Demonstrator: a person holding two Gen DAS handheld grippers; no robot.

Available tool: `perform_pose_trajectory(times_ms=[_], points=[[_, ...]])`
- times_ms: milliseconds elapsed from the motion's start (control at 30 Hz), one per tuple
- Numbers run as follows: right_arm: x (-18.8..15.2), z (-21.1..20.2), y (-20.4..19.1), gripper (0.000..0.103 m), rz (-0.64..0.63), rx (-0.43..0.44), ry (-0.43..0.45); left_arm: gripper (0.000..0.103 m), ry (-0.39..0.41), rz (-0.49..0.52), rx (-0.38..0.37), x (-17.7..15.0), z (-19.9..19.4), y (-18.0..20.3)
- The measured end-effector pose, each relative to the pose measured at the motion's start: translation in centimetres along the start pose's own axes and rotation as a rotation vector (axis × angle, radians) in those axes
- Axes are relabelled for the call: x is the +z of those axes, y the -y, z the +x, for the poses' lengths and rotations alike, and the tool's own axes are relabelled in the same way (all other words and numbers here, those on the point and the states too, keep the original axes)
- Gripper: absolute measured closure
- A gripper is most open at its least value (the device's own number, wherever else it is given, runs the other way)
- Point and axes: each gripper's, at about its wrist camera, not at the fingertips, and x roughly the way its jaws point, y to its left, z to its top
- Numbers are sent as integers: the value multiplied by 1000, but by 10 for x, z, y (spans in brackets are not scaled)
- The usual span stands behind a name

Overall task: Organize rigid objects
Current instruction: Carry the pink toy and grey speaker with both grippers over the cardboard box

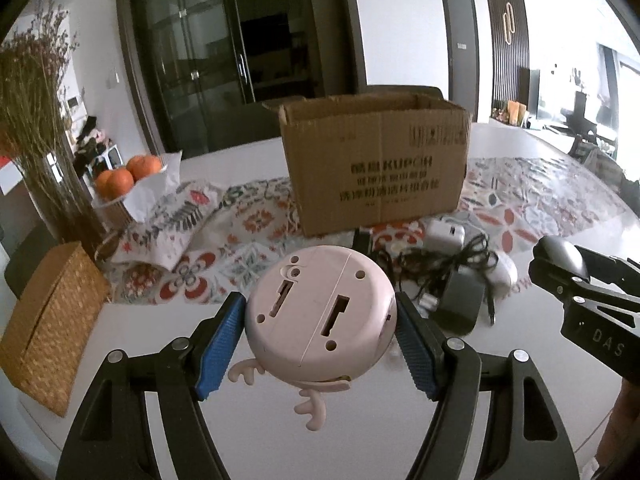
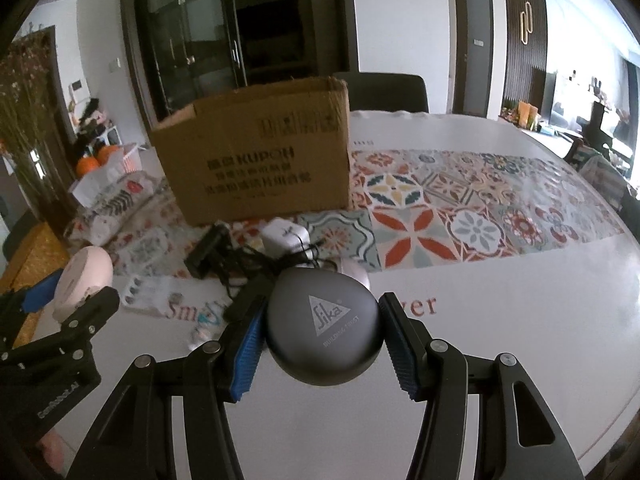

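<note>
Item one: your left gripper (image 1: 320,334) is clamped on the pink round gadget (image 1: 320,316), blue pads pressing its curved sides, flat slotted underside turned up toward the camera and its little antler-like feet hanging nearest you; gripping across the widest part keeps a smooth disc from twisting out. Item two: your right gripper (image 2: 322,338) is closed on the dark grey Sika case (image 2: 323,326), held the same way across its width, logo facing up. Both pieces sit lifted above the white table (image 2: 500,340), near its front edge. Item three: the open cardboard box (image 1: 376,160) stands on the patterned runner (image 2: 460,208) at the far side, top open, the likely destination for both. Item four: between you and the box lies the unsorted remainder, a white adapter (image 1: 444,234), a tangled black cable (image 1: 444,264) and a dark charger block (image 1: 460,300), bunched together and touching. Left of these: a wicker box (image 1: 52,328) and oranges (image 1: 124,176), probably not part of the job.
</note>
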Motion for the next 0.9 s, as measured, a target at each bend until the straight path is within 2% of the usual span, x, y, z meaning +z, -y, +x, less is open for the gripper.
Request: perform_pose_trajectory(times_ms=[400, 667, 900], points=[[51, -8, -4, 47, 14, 59, 60, 30, 31, -11, -43, 53, 4, -5], [86, -7, -10, 47, -4, 62, 104, 30, 23, -25, -88, 88, 19, -11], [119, 1, -16, 47, -17, 79, 114, 30, 35, -17, -80, 120, 31, -15]])
